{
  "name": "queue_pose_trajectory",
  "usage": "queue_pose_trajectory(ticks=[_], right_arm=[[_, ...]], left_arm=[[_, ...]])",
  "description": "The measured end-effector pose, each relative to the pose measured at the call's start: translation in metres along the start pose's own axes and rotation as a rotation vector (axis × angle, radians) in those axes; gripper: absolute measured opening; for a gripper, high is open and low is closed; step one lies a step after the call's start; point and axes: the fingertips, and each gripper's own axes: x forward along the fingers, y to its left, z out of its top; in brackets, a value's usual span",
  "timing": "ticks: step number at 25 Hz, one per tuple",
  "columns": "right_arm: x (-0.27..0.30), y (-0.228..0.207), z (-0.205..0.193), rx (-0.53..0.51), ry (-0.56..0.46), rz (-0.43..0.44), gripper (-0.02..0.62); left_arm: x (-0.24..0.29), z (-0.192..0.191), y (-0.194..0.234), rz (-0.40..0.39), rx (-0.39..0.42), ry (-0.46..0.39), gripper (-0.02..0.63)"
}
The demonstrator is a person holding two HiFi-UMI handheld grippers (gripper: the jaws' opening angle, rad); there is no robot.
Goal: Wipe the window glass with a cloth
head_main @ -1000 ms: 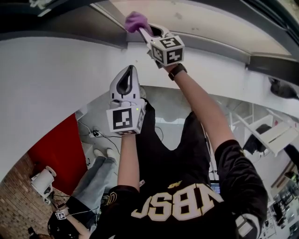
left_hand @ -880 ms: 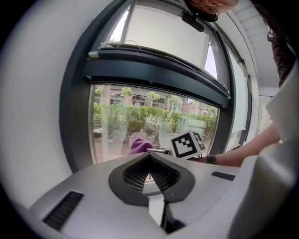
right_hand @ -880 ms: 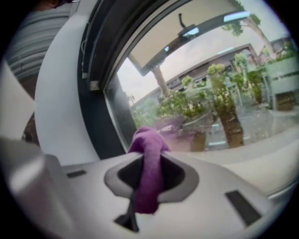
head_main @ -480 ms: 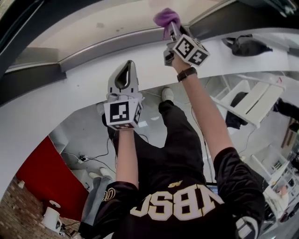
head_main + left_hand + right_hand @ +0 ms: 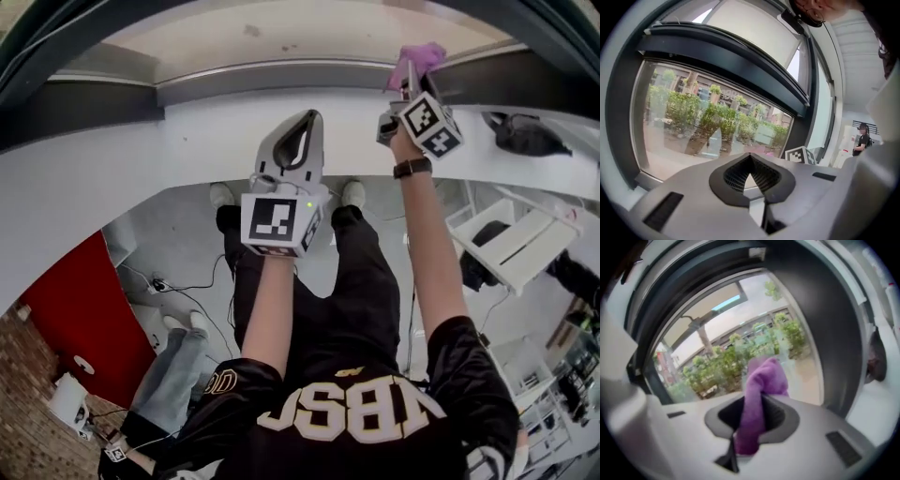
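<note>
Purple cloth (image 5: 764,378), clamped in the right gripper (image 5: 752,401), presses the window glass (image 5: 722,352) near its frame; wiping seems under way, remainder unclear. Left gripper (image 5: 750,158) hangs closed, empty.

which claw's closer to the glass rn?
Right. The right claw grips the cloth up at the glass; I can't tell if the cloth touches it. The left claw is shut, empty, and farther from the pane.
</note>
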Motion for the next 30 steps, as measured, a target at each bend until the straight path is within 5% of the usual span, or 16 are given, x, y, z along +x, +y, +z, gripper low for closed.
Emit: queue_pose_trajectory(ticks=[11,13,17,20,22,30], right_arm=[[0.030,0.438,-0.255,-0.172,0.321,0.678,0.080],[0.034,0.488,-0.291,-0.214,0.385,0.743,0.080],[0.054,0.548,-0.334,-0.402,0.421,0.738,0.080],[0.073,0.549,-0.316,-0.410,0.368,0.704,0.080],[0.083,0.513,-0.299,-0.394,0.366,0.628,0.080],[0.071,0.229,-0.176,-0.270,0.268,0.290,0.080]], left_arm=[[-0.166,0.032,0.263,0.309,0.101,0.021,0.015],[-0.192,0.037,0.287,0.341,0.098,0.029,0.015],[-0.230,0.041,0.318,0.392,0.065,0.033,0.015],[-0.229,0.040,0.319,0.383,0.065,0.032,0.015],[-0.218,0.032,0.309,0.359,0.048,0.039,0.015],[-0.112,-0.008,0.181,0.178,-0.035,0.026,0.015]])
